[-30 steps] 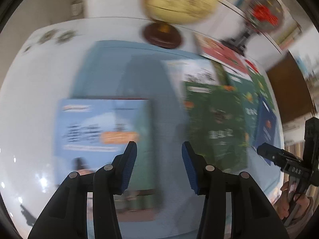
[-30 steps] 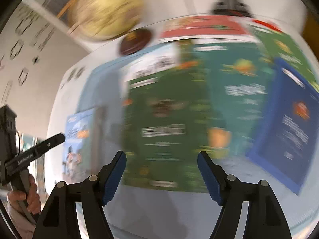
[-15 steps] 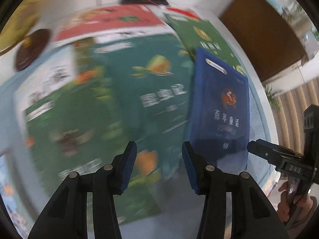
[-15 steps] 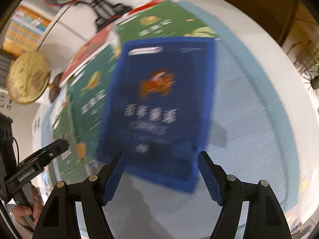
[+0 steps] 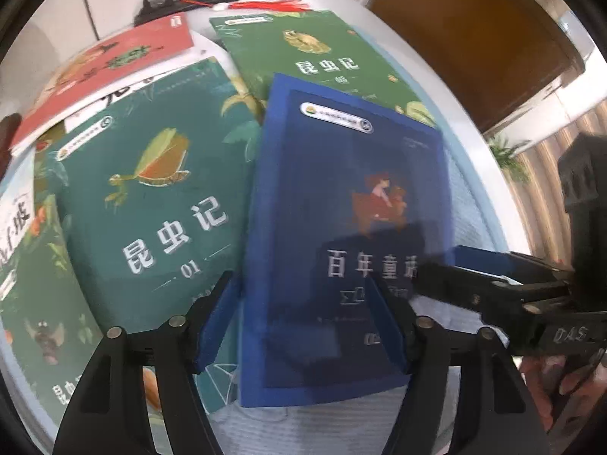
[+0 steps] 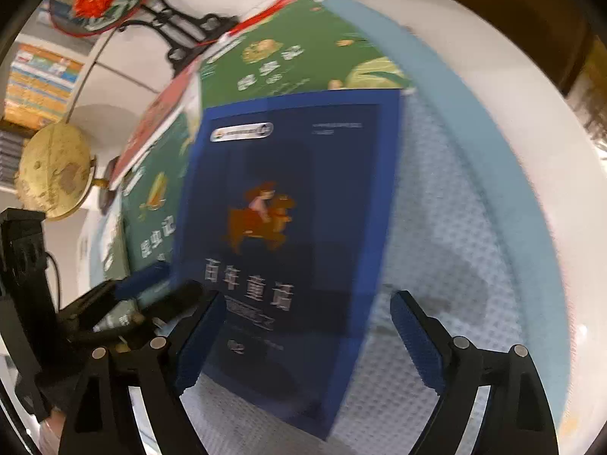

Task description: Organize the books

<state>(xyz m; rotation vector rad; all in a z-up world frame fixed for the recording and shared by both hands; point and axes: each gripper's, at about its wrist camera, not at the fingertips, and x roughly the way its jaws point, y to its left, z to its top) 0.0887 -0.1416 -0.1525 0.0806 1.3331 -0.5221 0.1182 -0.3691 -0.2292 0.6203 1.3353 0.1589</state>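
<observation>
We see the blue book [image 5: 341,227] lying on a light-blue mat [image 6: 474,227], overlapping green books [image 5: 151,189]. Left gripper [image 5: 303,326] and right gripper [image 6: 307,341] hover over it, jaws opening, nothing clamped. Globe [image 6: 53,174] behind.

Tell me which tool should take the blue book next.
Probably the right tool: its opening jaws straddle the blue book, with nothing gripped. The left tool hangs over the book's left edge, partly above the teal book.
</observation>
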